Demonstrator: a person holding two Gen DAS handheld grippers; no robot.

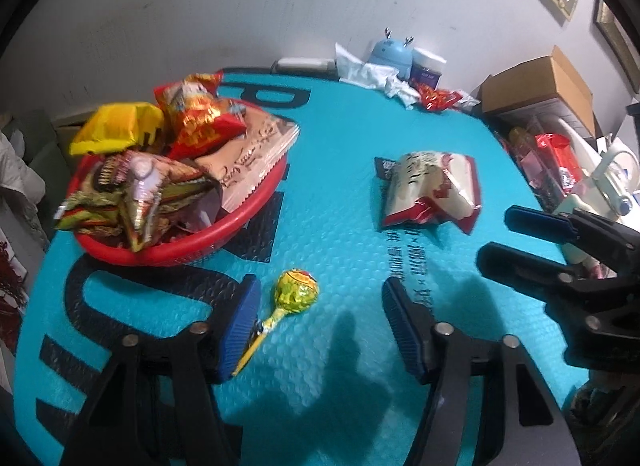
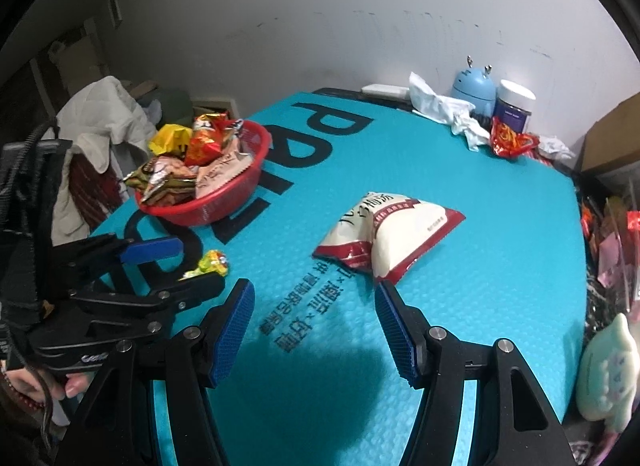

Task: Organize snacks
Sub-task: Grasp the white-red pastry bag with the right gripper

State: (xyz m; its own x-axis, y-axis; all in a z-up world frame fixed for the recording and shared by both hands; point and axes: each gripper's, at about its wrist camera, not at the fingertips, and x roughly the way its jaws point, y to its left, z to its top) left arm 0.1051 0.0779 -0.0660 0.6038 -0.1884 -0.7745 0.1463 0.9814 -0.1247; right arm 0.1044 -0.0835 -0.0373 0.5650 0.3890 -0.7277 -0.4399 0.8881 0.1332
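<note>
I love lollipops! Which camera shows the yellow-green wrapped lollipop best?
The left wrist view. There the yellow-green wrapped lollipop lies whole on the teal mat, stick and all, just inside the open left gripper. In the right wrist view, only its wrapped head peeks out behind the left gripper's finger.

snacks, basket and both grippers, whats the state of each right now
red basket: upright, heaped with snack packets
lollipop: wrapped, lying on the mat, by a left finger
white and red snack bag: sealed, lying loose on the mat
left gripper: open, empty
right gripper: open, empty
</note>
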